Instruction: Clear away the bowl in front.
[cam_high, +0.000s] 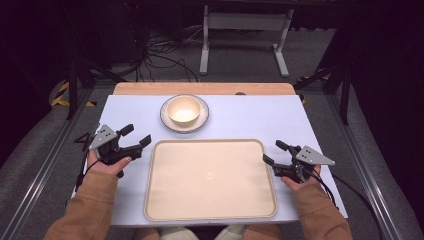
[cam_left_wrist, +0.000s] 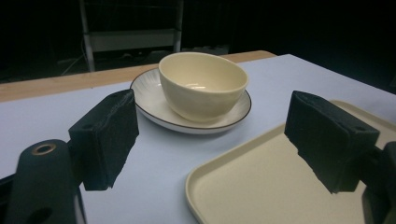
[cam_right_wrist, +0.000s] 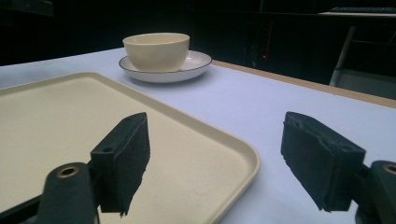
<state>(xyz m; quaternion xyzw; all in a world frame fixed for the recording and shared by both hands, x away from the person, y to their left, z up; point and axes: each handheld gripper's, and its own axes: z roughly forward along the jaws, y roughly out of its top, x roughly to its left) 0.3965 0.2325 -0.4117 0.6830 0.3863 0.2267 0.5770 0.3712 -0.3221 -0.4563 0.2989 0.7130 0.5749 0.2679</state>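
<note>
While both tongs (cam_high: 136, 135) (cam_high: 272, 152) gape with nothing gripped, a bowl (cam_high: 183, 109) sits on a plate (cam_high: 169, 120) beyond the tray (cam_high: 210, 175).

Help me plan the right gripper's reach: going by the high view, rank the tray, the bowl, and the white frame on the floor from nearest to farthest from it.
From the right gripper:
1. Tray, right beside its jaws, toward the table's middle.
2. Bowl, on its plate at the table's far side.
3. White frame, on the floor beyond the table.

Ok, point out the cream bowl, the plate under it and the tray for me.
cream bowl (cam_high: 183, 109), high view, on its inner floor.
plate (cam_left_wrist: 144, 100), left gripper view, on the bare left rim.
tray (cam_high: 210, 175), high view, on its bare middle.
</note>
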